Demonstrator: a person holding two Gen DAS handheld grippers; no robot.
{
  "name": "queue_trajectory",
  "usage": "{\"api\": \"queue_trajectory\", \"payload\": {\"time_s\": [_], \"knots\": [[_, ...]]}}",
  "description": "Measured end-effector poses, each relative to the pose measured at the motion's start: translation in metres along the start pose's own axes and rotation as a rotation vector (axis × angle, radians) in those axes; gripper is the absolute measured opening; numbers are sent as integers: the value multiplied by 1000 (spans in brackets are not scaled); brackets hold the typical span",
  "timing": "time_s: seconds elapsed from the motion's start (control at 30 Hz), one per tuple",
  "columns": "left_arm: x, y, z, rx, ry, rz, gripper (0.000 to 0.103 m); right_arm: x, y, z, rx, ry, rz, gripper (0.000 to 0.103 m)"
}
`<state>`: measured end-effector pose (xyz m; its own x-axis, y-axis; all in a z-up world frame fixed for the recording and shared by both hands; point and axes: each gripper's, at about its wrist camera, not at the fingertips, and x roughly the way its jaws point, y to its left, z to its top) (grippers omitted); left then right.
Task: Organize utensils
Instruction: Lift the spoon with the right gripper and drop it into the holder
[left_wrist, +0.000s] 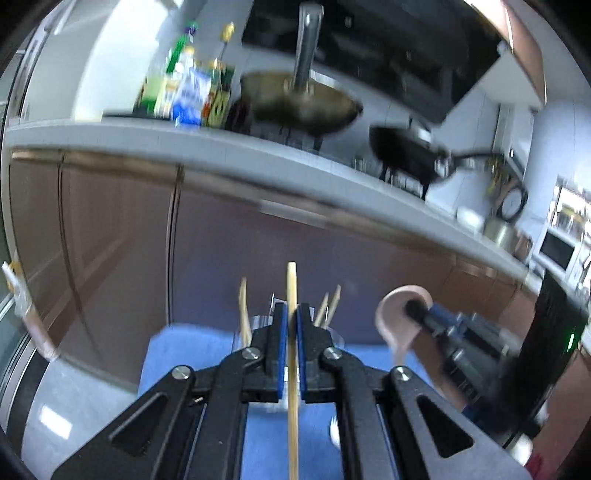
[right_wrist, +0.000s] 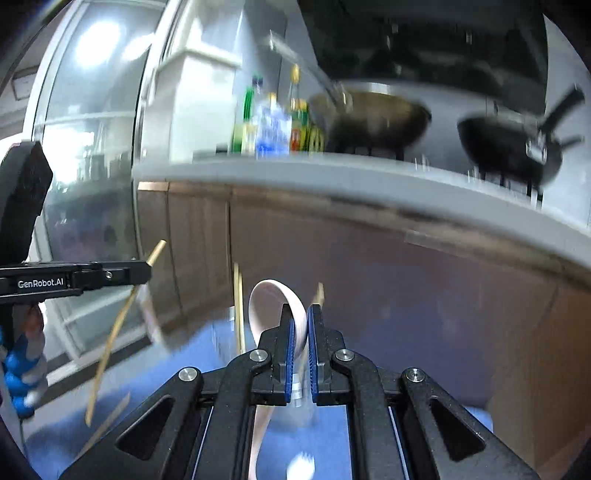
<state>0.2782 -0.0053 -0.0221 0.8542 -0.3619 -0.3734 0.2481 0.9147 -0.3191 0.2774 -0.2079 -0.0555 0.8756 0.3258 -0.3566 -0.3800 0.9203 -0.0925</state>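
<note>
Left gripper (left_wrist: 291, 325) pinches a chopstick (left_wrist: 292, 369) running lengthwise between its pads, tip forward; right gripper (right_wrist: 300, 328) is clamped on a pink spoon (right_wrist: 275, 314), bowl forward.

Pink spoon (right_wrist: 275, 306), blue mat (left_wrist: 177, 354)

Home kitchen, wok (left_wrist: 303, 103), frying pan (right_wrist: 509, 147), condiment bottles (left_wrist: 184, 92), countertop (left_wrist: 110, 136)

The chopstick (left_wrist: 292, 369) runs off the bottom edge of the left wrist view, the clear cup (left_wrist: 258, 325) stands mostly hidden behind the left gripper (left_wrist: 291, 325), and the bottles (right_wrist: 269, 125) and the pans (right_wrist: 373, 118) are too blurred to read.
</note>
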Motion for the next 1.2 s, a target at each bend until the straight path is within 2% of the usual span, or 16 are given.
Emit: {"api": "queue_trajectory", "payload": {"time_s": [0.2, 0.43, 0.6, 0.73, 0.87, 0.93, 1.07, 1.2], "knots": [[35, 8, 42, -60, -172, 13, 4, 32, 18, 23, -16, -167, -119, 7], [84, 15, 32, -65, -288, 83, 4, 77, 17, 2, -35, -224, -204, 7], [119, 17, 4, -27, -296, 139, 5, 84, 9, -22, -18, -243, -226, 7], [132, 23, -15, -22, -282, 164, 6, 91, 7, -40, -7, -218, -222, 7], [128, 26, -21, -9, -274, 150, 10, 88, 4, -51, 23, -197, -214, 9], [122, 24, -24, 6, -274, 151, 18, 84, 4, -54, 41, -193, -213, 11], [111, 21, -25, 18, -255, 142, 21, 79, 3, -57, 67, -170, -200, 23], [96, 21, -25, 17, -236, 148, 24, 71, 6, -54, 67, -157, -196, 26]]}}
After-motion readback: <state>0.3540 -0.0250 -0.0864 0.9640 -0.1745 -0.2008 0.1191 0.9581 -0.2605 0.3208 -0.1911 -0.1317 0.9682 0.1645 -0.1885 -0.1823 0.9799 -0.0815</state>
